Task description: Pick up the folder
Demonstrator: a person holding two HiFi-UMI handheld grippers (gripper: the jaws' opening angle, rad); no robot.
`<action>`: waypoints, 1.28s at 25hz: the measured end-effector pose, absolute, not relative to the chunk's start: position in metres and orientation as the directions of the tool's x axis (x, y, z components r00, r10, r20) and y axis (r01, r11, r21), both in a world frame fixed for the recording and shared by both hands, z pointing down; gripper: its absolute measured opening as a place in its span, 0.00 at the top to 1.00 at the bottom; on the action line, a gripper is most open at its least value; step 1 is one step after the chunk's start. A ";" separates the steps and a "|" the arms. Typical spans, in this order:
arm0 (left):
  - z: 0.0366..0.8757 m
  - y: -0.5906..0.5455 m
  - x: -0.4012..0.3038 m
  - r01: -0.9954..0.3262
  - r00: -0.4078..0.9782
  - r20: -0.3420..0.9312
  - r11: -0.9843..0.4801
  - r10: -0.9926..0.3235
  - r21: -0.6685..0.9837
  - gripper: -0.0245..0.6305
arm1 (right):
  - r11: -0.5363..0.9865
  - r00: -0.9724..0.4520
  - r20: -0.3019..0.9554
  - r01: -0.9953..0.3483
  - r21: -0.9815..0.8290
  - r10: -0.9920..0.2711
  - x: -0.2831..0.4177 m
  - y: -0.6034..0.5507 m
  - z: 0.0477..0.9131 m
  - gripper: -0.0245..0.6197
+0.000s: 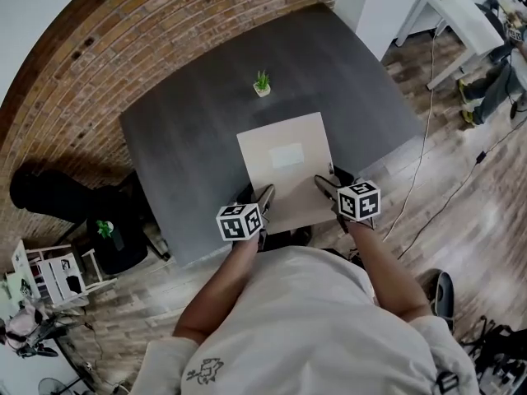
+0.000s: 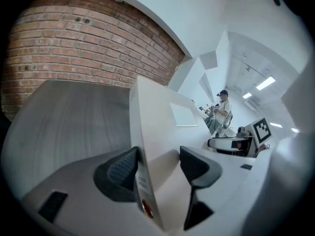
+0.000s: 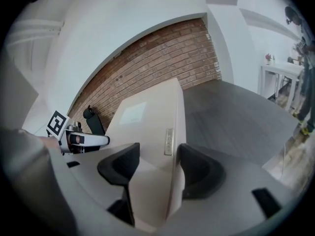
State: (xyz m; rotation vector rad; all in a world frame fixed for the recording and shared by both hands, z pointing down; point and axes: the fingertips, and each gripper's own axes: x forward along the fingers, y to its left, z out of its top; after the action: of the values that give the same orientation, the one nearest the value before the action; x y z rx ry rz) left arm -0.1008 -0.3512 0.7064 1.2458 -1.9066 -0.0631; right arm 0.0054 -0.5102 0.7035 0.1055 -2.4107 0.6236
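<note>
I am gripping the folder [image 1: 284, 175] with both tongs, one at each near corner. In the left gripper view, my left tongs [image 2: 157, 166] are clenching across the folder's thickness: the left pad is pressing on the narrow side that carries a small red dot, the right pad on the broad beige face. In the right gripper view, my right tongs [image 3: 157, 163] are standing wide and clamping the opposite corner, the right pad lying against the side just below a small metal label holder [image 3: 169, 141], the left pad on the top face. In the head view the folder is sitting at the centre of the frame, over the near part of the dark grey table [image 1: 189, 138], its white label [image 1: 286, 155] facing up and its near edge reaching towards my body. I cannot tell whether its far edge is touching the table. A small potted plant [image 1: 262, 83] is standing beyond it, well apart, towards the brick wall [image 1: 165, 31] in the upper left.
</note>
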 end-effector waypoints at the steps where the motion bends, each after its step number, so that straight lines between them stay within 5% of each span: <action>1: 0.702 -0.351 -0.099 -0.742 -0.157 0.607 0.499 -0.779 0.448 0.53 | 0.885 -0.798 0.598 -0.224 -0.408 0.073 0.007 -0.510 0.700 0.55; 32: 0.623 -0.254 -0.147 -0.872 -0.039 0.498 0.273 -0.866 0.407 0.53 | 0.846 -0.848 0.511 -0.372 -0.381 -0.143 -0.009 -0.388 0.623 0.55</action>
State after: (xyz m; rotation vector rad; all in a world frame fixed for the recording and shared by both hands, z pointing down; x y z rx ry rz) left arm -0.1468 -0.2537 0.6227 1.5673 -1.8738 0.0107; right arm -0.0088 -0.3876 0.6227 0.3789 -2.5492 0.6578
